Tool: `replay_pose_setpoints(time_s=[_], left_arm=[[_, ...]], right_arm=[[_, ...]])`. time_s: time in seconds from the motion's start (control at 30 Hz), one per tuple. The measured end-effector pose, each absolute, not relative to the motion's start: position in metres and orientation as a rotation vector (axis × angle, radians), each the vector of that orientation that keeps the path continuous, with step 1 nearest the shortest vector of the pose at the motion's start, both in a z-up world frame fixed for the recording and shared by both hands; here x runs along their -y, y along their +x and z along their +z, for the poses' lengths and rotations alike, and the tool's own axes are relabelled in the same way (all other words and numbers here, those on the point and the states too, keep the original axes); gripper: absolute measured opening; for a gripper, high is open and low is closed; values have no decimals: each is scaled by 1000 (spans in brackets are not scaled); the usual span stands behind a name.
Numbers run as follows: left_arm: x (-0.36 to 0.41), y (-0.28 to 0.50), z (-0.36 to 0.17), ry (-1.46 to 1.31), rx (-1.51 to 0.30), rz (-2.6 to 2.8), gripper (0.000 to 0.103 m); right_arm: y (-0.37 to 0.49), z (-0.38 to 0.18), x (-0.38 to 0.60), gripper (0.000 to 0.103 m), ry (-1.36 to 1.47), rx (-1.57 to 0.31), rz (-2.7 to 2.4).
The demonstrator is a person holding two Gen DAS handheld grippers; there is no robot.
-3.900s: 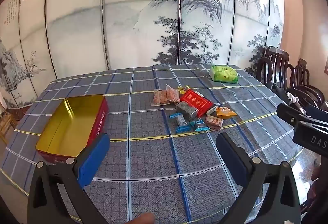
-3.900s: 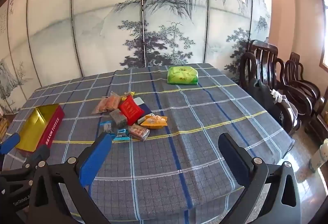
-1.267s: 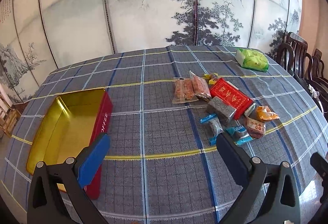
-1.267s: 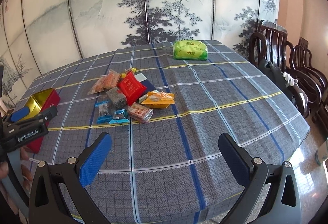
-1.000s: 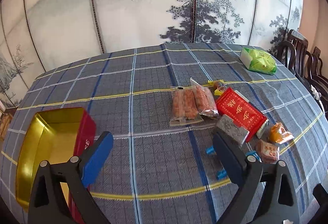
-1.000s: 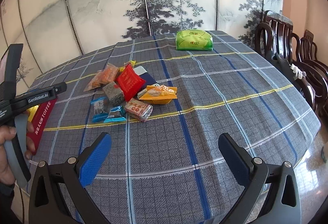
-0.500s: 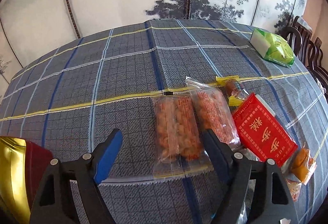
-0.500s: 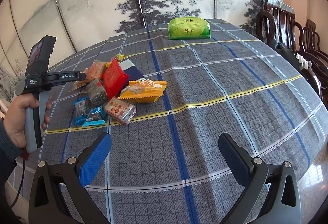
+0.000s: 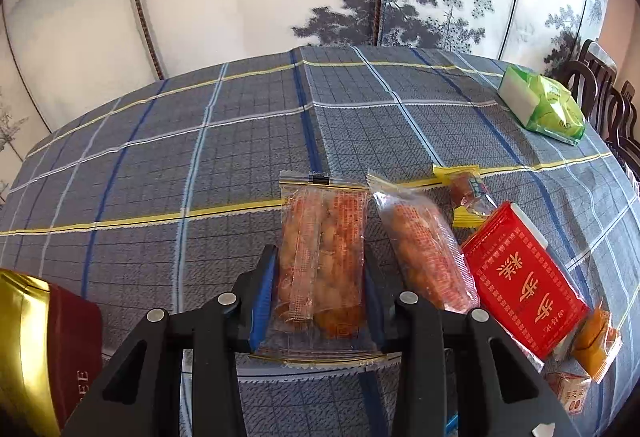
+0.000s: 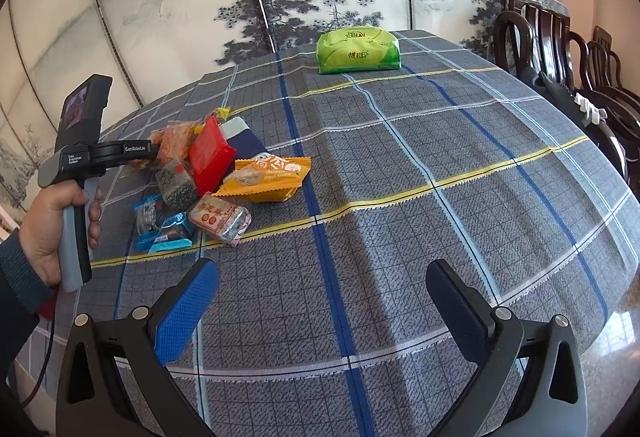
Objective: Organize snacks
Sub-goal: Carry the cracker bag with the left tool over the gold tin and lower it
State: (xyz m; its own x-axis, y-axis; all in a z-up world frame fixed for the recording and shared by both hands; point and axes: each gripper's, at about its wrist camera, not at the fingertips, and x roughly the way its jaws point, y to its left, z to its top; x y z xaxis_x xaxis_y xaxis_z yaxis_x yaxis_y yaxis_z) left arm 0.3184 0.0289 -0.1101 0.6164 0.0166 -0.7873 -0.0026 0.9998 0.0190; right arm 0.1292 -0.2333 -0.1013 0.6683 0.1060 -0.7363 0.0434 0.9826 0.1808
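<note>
Clear snack pack [image 9: 322, 257] on worktop [image 9: 200, 157], left edge of snack pile, between closing left gripper [image 9: 320, 301] pads, both touching it. Red tin [image 9: 60, 357] near left. Right gripper [image 10: 320, 309] spread wide, empty, over bare cloth.

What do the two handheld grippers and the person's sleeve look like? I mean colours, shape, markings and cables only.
Both grippers, left gripper and right gripper, have black forked frames with silver screws and blue-padded jaws. Seen from the right wrist camera, the left one has a grey pistol handle, white lettering on its black body, a small screen on top and a dark cable below. The sleeve is dark blue knit.
</note>
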Motion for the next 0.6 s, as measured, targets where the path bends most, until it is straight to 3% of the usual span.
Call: replay_pose_setpoints(time_s=[0.6], left_arm=[[-91,246,-9,7,-716,136,35]], right_arm=[[94,-64,172,103,110,-776,121]])
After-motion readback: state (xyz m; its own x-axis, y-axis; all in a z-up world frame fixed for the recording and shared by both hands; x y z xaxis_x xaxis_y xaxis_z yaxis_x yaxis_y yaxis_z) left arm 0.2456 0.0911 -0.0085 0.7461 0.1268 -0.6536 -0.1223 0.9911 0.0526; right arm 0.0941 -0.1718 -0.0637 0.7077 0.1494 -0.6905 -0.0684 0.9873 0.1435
